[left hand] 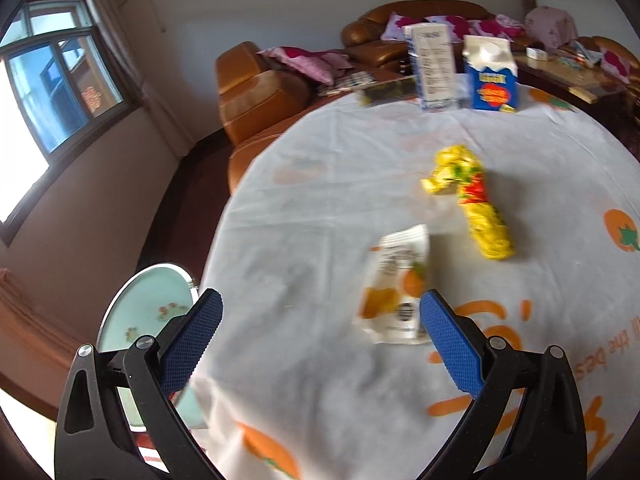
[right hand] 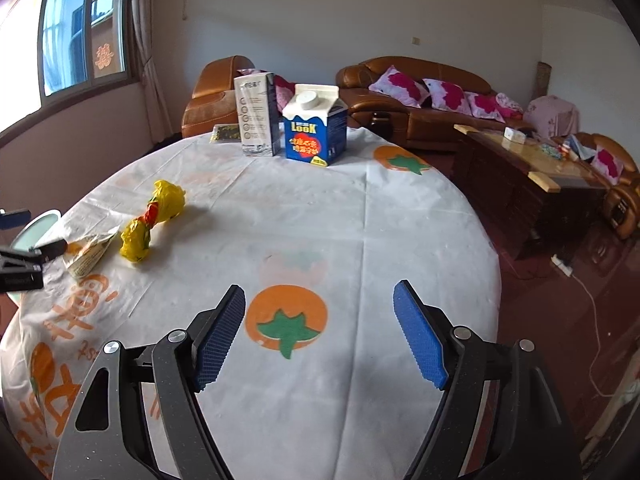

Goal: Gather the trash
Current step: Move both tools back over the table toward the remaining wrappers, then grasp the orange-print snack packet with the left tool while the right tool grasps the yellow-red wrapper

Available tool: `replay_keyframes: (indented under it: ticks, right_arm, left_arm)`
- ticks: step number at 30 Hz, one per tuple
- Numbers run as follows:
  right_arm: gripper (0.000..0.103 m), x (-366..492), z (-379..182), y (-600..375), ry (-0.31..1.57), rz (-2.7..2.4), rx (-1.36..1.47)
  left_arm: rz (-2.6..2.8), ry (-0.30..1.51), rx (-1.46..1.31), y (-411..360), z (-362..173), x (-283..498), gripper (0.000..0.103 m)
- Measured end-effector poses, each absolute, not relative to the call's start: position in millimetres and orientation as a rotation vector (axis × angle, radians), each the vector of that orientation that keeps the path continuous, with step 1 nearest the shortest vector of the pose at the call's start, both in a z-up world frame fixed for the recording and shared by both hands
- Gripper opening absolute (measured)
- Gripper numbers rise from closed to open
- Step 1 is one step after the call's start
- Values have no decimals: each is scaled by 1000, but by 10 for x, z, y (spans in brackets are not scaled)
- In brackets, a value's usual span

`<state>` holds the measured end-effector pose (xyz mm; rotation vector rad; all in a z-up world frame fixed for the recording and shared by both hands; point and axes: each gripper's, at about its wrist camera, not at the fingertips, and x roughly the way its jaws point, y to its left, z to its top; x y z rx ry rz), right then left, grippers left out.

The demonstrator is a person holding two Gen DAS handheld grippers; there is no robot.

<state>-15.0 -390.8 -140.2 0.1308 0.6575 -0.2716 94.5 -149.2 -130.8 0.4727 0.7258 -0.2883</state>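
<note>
Yellow wrapper point(left hand: 476, 204), white packet point(left hand: 396, 288), tablecloth point(right hand: 320, 220)

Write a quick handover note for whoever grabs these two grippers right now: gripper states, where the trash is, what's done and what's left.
Left gripper: open, empty, nearest the white wrapper.
Right gripper: open, empty, over bare tablecloth.
Yellow wrapper lies beside the white one; grey carton, blue carton and a dark packet sit at the far edge.
Done: nothing visibly collected.
Left: everything; probably start with the white wrapper.

On the table point(right hand: 360, 220), two cartons point(right hand: 316, 130) stand behind a crumpled wrapper point(right hand: 154, 220).
</note>
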Motion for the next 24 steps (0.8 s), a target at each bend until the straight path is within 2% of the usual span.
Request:
replay_keyframes:
  ticks: [5, 6, 7, 9, 10, 11, 13, 18, 24]
  right_arm:
    - [79, -171, -1403, -3943, 647, -273, 138]
    - [80, -168, -1406, -3935, 648, -270, 139]
    - [80, -163, -1414, -3926, 648, -264, 140]
    - [80, -149, -1425, -3903, 650, -258, 139]
    - [80, -138, -1433, -3887, 653, -253, 139]
    - [80, -129, -1440, -3868, 656, -248, 138]
    - [80, -115, -1447, -3829, 660, -243, 132]
    - [80, -71, -1417, -3731, 665, -225, 119]
    - [80, 25, -1369, -3610, 671, -198, 110]
  left_arm:
    - [-319, 763, 499, -1635, -1484, 987, 96]
    - [-320, 779, 486, -1612, -1512, 1027, 92]
    - [-321, 792, 480, -1587, -1527, 1070, 82]
    - [-341, 823, 461, -1527, -1559, 1131, 71]
    - [-363, 834, 452, -1510, -1565, 1145, 60]
    - [-391, 843, 444, -1500, -1565, 1138, 55]
    - [-420, 840, 446, -1511, -1566, 1093, 33]
    - [-445, 835, 432, -1453, -1520, 1075, 27]
    - [-417, 793, 403, -1201, -1331, 1104, 26]
